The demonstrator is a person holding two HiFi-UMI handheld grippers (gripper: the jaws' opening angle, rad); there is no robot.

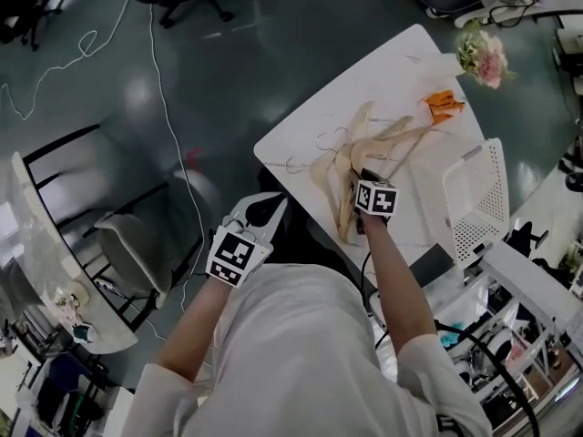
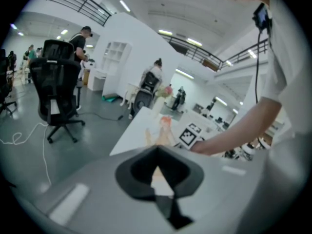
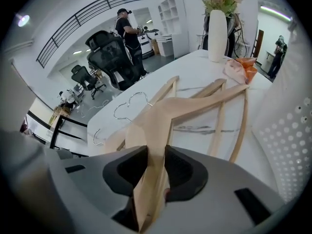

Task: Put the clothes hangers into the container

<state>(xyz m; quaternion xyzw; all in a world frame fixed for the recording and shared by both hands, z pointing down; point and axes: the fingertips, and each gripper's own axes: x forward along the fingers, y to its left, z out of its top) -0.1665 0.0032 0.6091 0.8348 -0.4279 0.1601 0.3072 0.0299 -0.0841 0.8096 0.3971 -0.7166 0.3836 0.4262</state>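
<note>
Several pale wooden hangers [image 1: 351,157] with metal hooks lie in a heap on the white table [image 1: 383,71]. My right gripper [image 1: 364,176] reaches into the heap from the near side. In the right gripper view its pads [image 3: 178,167] press on both sides of one hanger's arm [image 3: 165,116], so my right gripper [image 3: 152,172] is shut on it. The white perforated container [image 1: 478,198] stands at the table's right edge, also at the right of the right gripper view [image 3: 292,145]. My left gripper [image 1: 273,203] hangs off the table's near left corner, shut and holding nothing [image 2: 161,184].
A white vase of flowers [image 3: 217,28] and an orange cloth [image 1: 444,106] sit at the table's far end. Cables [image 1: 164,80] trail on the dark floor. A black office chair [image 2: 58,87] and people stand far off. Cluttered shelving [image 1: 510,335] lies at the near right.
</note>
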